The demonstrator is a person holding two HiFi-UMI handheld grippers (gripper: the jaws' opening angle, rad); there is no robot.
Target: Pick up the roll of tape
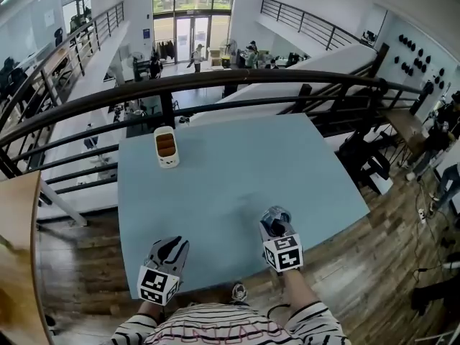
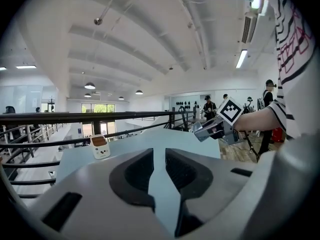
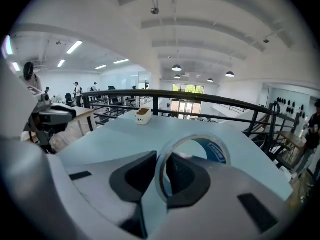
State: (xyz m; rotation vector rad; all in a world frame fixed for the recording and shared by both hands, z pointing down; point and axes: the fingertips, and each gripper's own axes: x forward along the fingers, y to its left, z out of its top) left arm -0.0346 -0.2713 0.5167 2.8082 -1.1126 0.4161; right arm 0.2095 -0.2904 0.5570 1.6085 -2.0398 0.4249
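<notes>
Head view, left to right. Left gripper [image 1: 169, 246] at near edge of table [image 1: 237, 171]: jaws part-spread, narrow gap, nothing between. Right gripper [image 1: 275, 220] above tabletop: pinching roll of tape [image 3: 218, 154] by its band, ring upright, apparently clear of surface. Step judged: lift, pick nearly complete. Next: firm pinch, steady wrist, guard against ring slipping or twisting. No help needed from left.
</notes>
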